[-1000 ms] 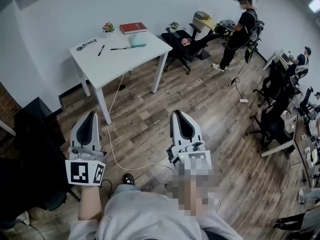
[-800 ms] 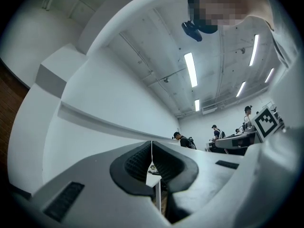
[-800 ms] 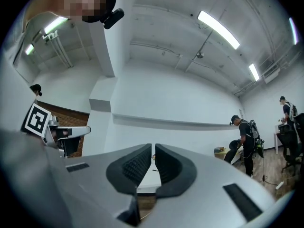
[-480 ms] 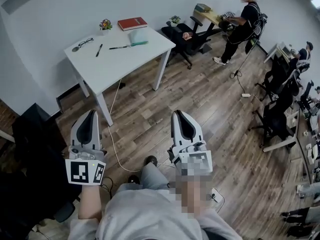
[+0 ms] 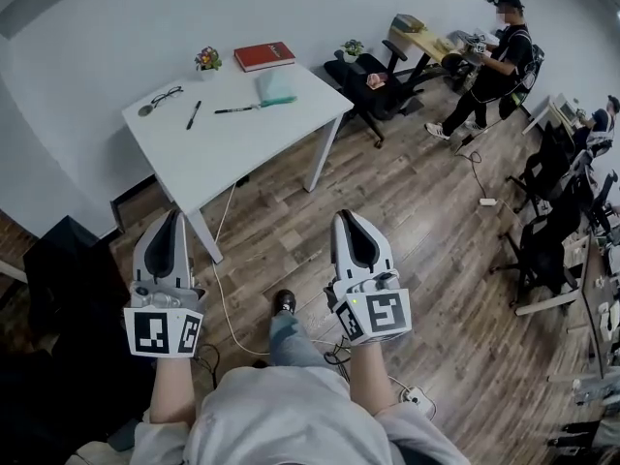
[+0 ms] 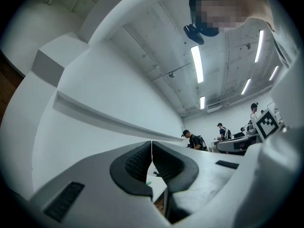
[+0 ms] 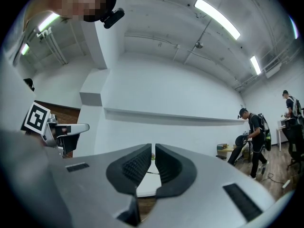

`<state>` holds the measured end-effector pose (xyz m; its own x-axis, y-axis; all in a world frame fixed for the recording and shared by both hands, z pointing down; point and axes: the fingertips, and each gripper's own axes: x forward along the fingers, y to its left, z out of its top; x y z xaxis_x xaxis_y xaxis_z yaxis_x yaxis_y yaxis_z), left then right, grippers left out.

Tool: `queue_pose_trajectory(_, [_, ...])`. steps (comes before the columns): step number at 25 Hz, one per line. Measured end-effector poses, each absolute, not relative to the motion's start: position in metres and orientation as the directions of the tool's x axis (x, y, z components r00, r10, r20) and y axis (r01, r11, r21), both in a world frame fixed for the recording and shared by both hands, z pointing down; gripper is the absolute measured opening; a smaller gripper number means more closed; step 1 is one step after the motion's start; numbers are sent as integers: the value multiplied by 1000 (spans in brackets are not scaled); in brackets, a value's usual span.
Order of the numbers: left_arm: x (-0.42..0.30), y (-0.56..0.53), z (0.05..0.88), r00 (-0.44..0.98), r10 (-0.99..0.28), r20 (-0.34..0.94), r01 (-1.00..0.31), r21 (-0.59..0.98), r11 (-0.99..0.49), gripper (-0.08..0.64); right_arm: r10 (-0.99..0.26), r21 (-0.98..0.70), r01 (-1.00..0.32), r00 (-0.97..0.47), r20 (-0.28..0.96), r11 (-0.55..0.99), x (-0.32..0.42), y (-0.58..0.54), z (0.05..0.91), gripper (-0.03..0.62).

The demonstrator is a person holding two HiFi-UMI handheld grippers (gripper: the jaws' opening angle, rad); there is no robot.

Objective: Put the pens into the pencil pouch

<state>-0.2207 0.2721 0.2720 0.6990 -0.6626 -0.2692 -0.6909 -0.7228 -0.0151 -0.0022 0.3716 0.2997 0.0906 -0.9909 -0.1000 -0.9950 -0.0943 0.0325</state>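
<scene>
Looking down, the head view alone takes in the whole white surface [image 5: 242, 148] by the wall, well ahead of both tongs. The two gripper views tilt up to wall and ceiling lights and catch only a sliver of it past the pads.

The left gripper view catches the right tongs' marker cube at its right edge. The right gripper view catches the left tongs' cube at its left edge.

- Left tongs [image 5: 172, 217] [image 6: 151, 151]: pads pressed together along a hairline seam, nothing between, touching nothing.
- Right tongs [image 5: 345, 217] [image 7: 152, 156]: closed to a thin slit, nothing in it, touching nothing.

Both are held side by side over the wood floor [image 5: 407, 221], apart from the surface.

Count on the surface:
- pens, two: one dark pen [image 5: 194, 114] near the glasses [image 5: 167, 94], a second pen [image 5: 235, 109] just beside the pouch
- one teal pencil pouch [image 5: 276, 87], with neither pen in it
- one red book [image 5: 264, 55]
- one small potted plant [image 5: 207, 59]

One person stands [image 5: 496, 61] at far right.
</scene>
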Motion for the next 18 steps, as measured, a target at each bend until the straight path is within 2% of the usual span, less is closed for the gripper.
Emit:
queue_pose_trajectory(10, [-131, 162, 248, 665, -682, -305, -721, -23, -692, 26, -991, 73, -997, 30, -133, -40, 89, 247, 269, 43])
queue_pose_trajectory(18, [-62, 115, 244, 663, -676, -322, -725, -53, -686, 26, -989, 64, -998, 11, -149, -21, 154, 193, 270, 43])
